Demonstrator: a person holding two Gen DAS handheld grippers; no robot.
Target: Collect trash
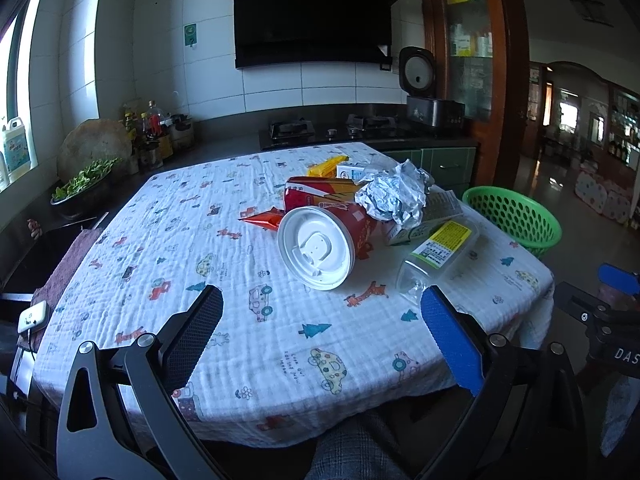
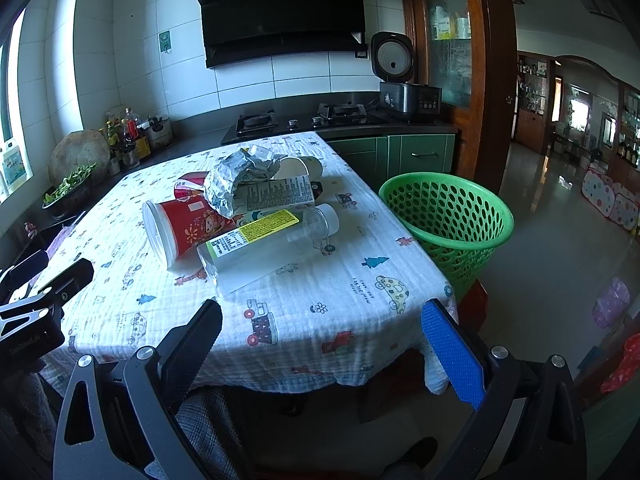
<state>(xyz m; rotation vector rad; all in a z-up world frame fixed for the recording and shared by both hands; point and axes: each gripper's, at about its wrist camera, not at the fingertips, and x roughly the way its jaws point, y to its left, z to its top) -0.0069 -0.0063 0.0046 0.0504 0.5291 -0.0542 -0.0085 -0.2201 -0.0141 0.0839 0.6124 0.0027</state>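
Risk, as judged: the clear bottle [image 2: 268,244] is round and lies loose near the worktop [image 2: 344,320] edge; a nudge could roll it off. Foil [image 2: 236,178] leans on the red cup [image 2: 180,232], so the pile may shift. Green basket [image 2: 448,216] stands just beside the worktop. Left claw [image 1: 322,334] and right claw [image 2: 322,344] are held wide apart, nothing gripped.

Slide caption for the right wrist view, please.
Open right gripper faces a trash pile: clear bottle, red cup, crumpled foil; green basket beside table.
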